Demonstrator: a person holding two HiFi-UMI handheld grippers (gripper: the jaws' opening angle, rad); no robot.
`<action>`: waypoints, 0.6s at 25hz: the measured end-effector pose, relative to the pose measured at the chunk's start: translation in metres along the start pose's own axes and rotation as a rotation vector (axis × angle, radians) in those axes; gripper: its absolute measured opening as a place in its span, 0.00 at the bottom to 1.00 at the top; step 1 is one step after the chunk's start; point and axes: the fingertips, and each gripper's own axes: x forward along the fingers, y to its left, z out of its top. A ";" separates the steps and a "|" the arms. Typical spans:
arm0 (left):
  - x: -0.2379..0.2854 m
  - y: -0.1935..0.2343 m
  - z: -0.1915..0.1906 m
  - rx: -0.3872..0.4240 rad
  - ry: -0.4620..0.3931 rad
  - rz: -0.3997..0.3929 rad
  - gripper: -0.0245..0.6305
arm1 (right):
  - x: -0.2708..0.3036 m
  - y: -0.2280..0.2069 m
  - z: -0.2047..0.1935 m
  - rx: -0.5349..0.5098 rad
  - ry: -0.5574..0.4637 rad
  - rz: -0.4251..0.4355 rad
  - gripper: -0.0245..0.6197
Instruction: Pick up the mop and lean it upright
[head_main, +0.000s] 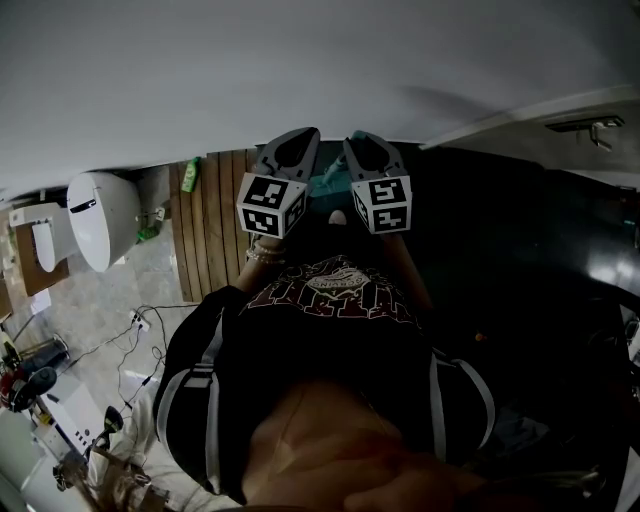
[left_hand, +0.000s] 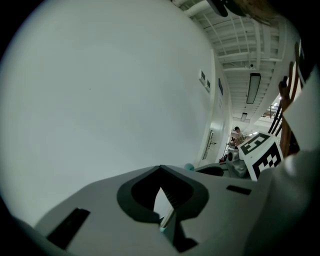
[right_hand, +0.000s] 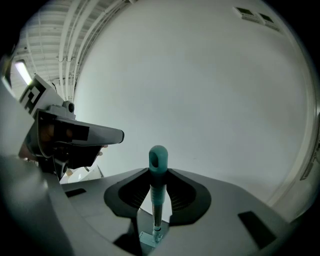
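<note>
Closest in, low in the head view: a dark printed shirt (head_main: 335, 285), arms reaching up the frame. Just above, at upper centre, both tongs raised side by side, marker cubes (head_main: 270, 205) facing the camera.

Right gripper (head_main: 358, 142) clamped on the mop (right_hand: 158, 172), jaws pressed to either side of the teal grip just under its hanging hole, metal pole dropping away below. Left gripper (left_hand: 160, 175) drawn together on nothing, a mere sliver of wall showing between the pads; parked just beside the mop's teal tip.

Beyond the tips, plain white wall (head_main: 300, 70) filling the upper frame, close behind the grip. Judging by that, in the leaning step, with the pole near upright.

To finish well:
- Tip the grip gently toward the wall until resting there.
- Check for a flat, steady foot (hidden here), set a little out from the wall.
- Ease the right jaws apart slowly, left tongs ready beside the grip against a sideways slide.

Farther off, at centre left: wooden slats (head_main: 212, 225), a green bottle (head_main: 190, 174), a white toilet (head_main: 100, 215).
</note>
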 end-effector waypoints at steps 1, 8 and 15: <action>0.000 0.001 0.000 0.000 0.002 0.001 0.11 | 0.002 0.000 0.001 -0.002 -0.001 0.001 0.21; 0.001 0.006 0.001 -0.005 0.003 0.008 0.11 | 0.016 -0.004 0.008 -0.006 -0.011 0.001 0.21; 0.002 0.013 0.004 -0.004 -0.006 0.019 0.11 | 0.034 -0.013 0.016 -0.005 -0.023 0.000 0.21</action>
